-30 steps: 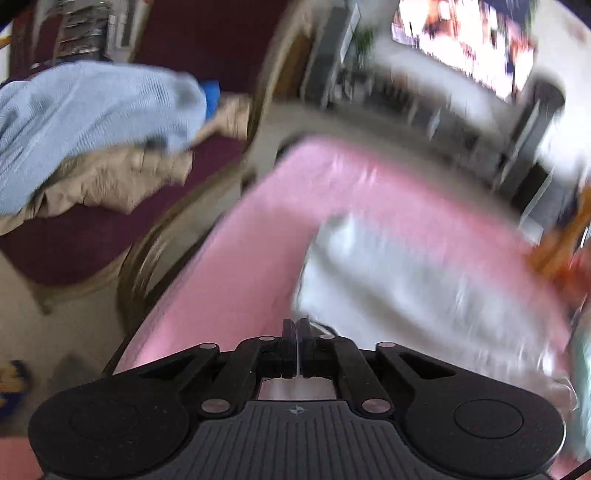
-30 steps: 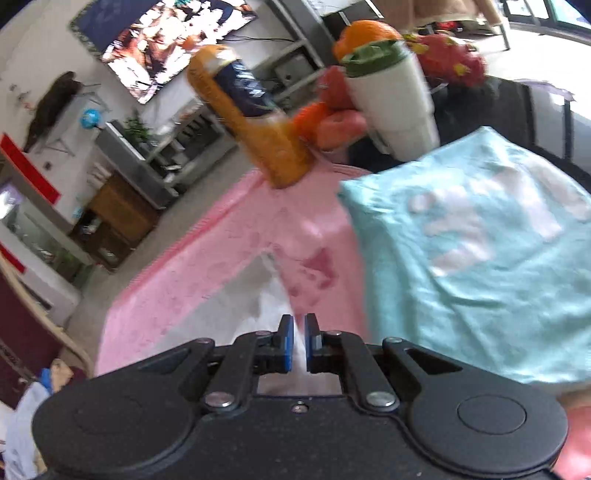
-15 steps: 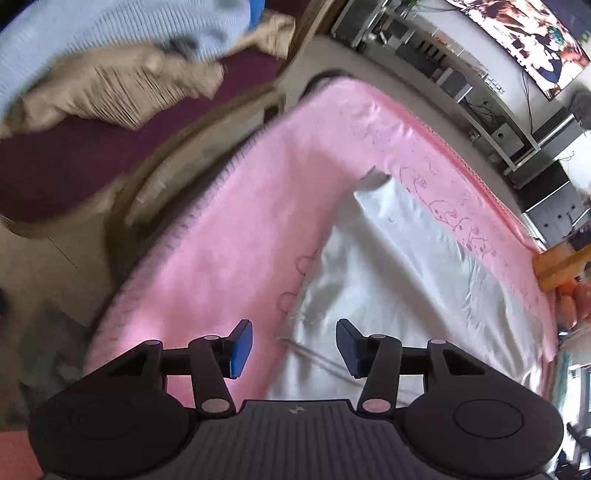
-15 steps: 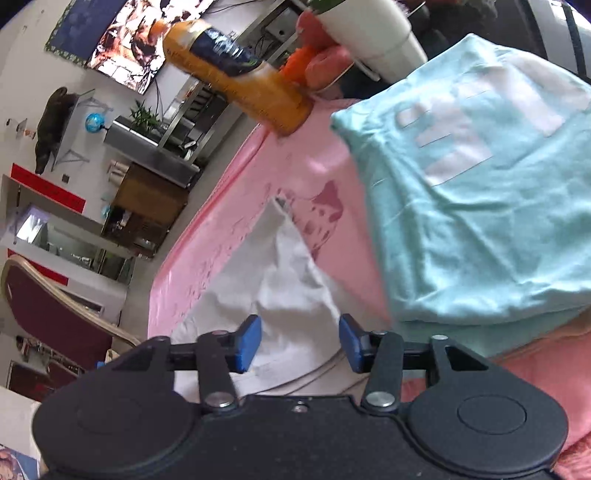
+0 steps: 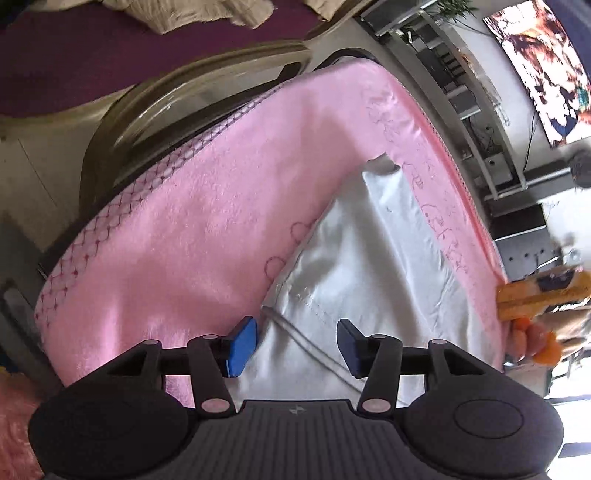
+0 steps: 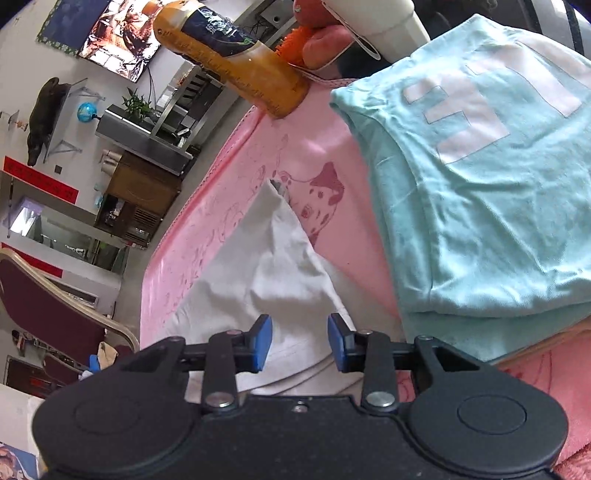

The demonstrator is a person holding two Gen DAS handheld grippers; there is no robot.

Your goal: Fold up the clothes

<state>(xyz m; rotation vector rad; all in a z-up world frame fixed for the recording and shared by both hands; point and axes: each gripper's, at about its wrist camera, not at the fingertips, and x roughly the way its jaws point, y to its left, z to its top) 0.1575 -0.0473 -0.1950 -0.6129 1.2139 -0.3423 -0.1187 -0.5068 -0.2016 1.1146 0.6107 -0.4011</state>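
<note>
Pink towelling [image 5: 192,236] covers the work surface under both tools, printed with faint outlined drawings and edged in a netted border on the side toward a dark red chair. Closest in, the left gripper [image 5: 291,349] has its blue pads standing apart, its jaws having just been opening, with nothing pinched; the near hem of a white garment [image 5: 369,266] and its pale drawcord lie in the gap below them, loose on the towel. The right gripper [image 6: 300,341] is likewise parted, a little narrower, its jaws having opened and then held, and the same white garment [image 6: 266,273] lies beneath and ahead of it with no pad pressing on it. From both tools the white piece runs forward and narrows to a point, so it looks laid down in a rough triangle with wrinkles across it, not yet a tidy rectangle. To the right of the right gripper and a little further off sits a light blue T-shirt [image 6: 480,192] with white block lettering, folded flat on top of another layer, which I judge to be finished work. Beyond that, at the far edge of the towel, lie an orange bottle [image 6: 236,62], a white cup and some orange fruit. My reading is that one garment is done, the white one is part-way through with at least one more fold and a smoothing to come, and the heap of cloth on the chair [image 5: 192,14] past the left gripper is still waiting.
</note>
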